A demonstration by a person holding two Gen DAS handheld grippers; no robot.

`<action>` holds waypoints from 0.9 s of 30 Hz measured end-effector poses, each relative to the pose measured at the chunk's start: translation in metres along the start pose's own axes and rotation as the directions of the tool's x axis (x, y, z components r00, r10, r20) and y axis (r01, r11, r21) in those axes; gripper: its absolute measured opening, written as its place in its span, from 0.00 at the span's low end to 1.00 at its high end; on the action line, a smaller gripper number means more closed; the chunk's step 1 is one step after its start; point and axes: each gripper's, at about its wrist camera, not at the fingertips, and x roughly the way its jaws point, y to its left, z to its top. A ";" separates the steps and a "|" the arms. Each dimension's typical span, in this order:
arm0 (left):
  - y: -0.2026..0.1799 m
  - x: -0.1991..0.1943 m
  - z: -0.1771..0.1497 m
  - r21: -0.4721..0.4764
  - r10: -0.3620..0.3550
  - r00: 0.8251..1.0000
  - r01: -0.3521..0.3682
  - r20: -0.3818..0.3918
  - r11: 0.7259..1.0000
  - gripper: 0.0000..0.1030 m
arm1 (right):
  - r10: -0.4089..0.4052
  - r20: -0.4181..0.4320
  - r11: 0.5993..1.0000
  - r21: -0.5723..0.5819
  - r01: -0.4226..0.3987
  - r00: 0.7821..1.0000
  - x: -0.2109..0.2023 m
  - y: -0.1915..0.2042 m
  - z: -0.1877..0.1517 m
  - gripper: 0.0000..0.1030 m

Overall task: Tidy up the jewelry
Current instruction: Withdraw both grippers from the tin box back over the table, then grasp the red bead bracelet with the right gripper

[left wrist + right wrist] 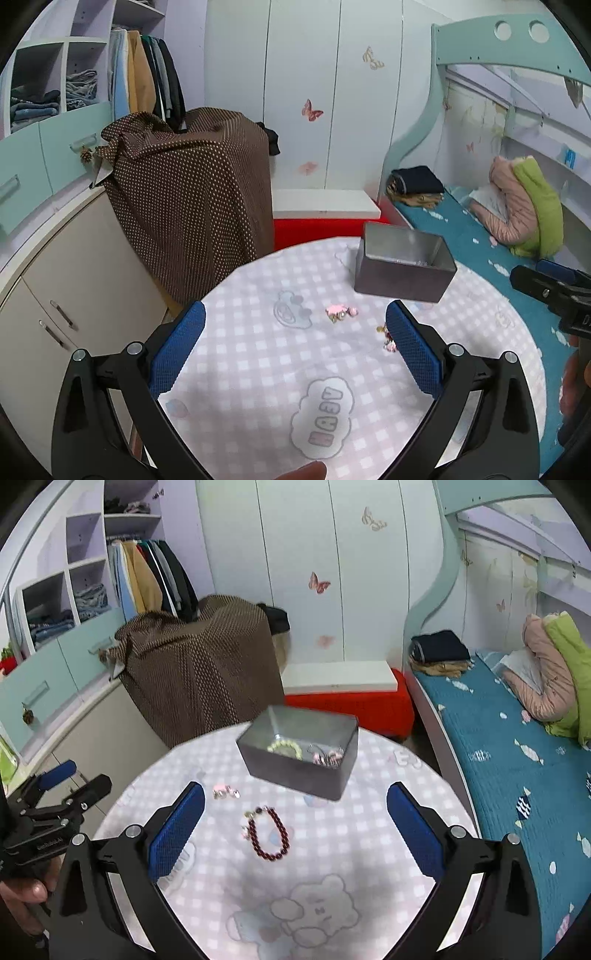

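Observation:
A grey metal box [299, 771] stands on the round table [332, 853], also in the left wrist view as the box [402, 273]. In it lie a pale bead bracelet [286, 747] and a tangle of small pieces [327, 757]. A dark red bead bracelet [267, 834] lies on the cloth in front of the box, between my right gripper's [295, 823] open fingers. A small pink piece [341, 312] lies ahead of my open left gripper [295, 343], also seen as the pink piece [225, 793]. The red bracelet [386, 336] is mostly hidden by the left gripper's right finger.
A checked pink cloth covers the table. Behind it stand a brown dotted covered block [199, 664], a red stool with a white top [347, 698] and white wardrobe doors. A blue-covered bed [509, 746] runs along the right. A cabinet [62, 288] stands at the left.

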 end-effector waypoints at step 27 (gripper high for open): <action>-0.029 0.080 -0.034 0.060 -0.038 0.984 0.049 -0.173 0.997 0.95 | -0.030 -0.281 0.973 -0.227 -0.036 0.959 0.117 0.019 -0.052 0.07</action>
